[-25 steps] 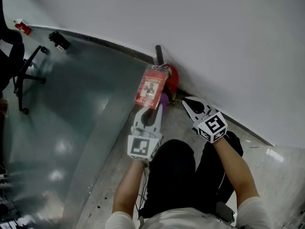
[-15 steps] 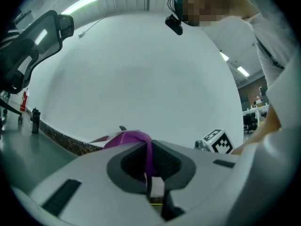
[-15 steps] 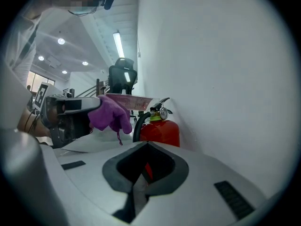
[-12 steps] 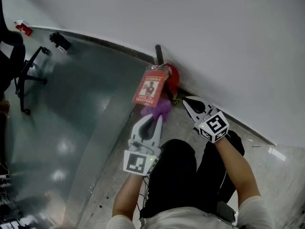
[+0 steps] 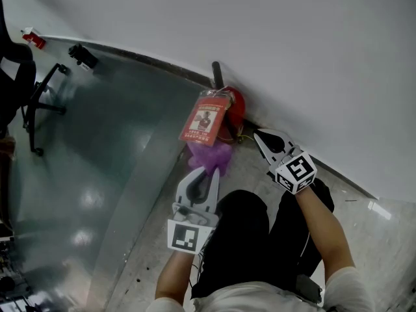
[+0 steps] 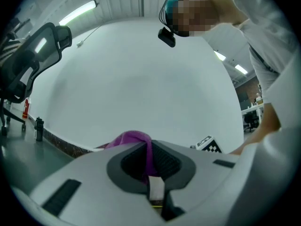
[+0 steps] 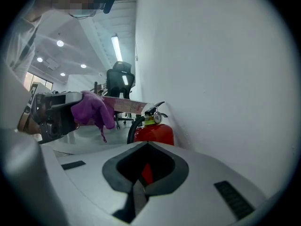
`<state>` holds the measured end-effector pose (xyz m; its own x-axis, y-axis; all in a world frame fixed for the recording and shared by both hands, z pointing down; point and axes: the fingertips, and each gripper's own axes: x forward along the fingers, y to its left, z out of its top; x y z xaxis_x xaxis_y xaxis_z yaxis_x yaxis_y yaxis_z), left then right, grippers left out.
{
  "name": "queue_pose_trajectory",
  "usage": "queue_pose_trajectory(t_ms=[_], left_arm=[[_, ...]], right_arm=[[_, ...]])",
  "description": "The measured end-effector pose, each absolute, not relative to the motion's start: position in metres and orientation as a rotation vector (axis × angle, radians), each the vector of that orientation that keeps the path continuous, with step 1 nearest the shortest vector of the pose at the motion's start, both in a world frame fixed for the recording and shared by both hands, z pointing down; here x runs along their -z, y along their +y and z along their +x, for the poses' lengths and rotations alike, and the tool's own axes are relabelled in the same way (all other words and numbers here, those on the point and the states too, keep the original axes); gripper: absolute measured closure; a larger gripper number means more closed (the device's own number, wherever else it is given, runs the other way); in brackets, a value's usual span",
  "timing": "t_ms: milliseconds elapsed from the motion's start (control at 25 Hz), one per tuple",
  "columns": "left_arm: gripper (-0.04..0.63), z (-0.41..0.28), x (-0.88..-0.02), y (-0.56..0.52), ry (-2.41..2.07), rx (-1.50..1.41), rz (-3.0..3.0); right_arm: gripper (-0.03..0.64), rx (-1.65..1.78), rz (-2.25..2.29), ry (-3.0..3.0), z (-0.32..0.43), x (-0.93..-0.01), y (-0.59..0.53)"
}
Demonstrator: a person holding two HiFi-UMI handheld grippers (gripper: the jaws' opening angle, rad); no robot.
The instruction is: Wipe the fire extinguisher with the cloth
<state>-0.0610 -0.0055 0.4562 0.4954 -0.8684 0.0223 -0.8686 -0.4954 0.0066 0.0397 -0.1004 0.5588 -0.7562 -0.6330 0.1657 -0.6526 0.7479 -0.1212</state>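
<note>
The jaws of the left gripper (image 5: 207,173) pinch the purple cloth (image 5: 211,153), which hangs near the extinguisher (image 5: 235,106) but apart from it. The jaws of the right gripper (image 5: 262,137) are pressed together with nothing between them. The extinguisher stands on the floor (image 5: 97,174) against the wall (image 5: 292,44). In the head view a tag (image 5: 207,117) hides most of it, and in the right gripper view the jaws cut off its base.
</note>
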Motion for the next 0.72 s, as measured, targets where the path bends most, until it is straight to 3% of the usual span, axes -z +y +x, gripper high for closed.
queue_pose_trajectory(t_ms=[720], left_arm=[[0.568, -0.072, -0.415, 0.011, -1.543, 0.009, 2.616]], right_arm=[[0.604, -0.237, 1.236, -2.789, 0.058, -0.488, -0.094]])
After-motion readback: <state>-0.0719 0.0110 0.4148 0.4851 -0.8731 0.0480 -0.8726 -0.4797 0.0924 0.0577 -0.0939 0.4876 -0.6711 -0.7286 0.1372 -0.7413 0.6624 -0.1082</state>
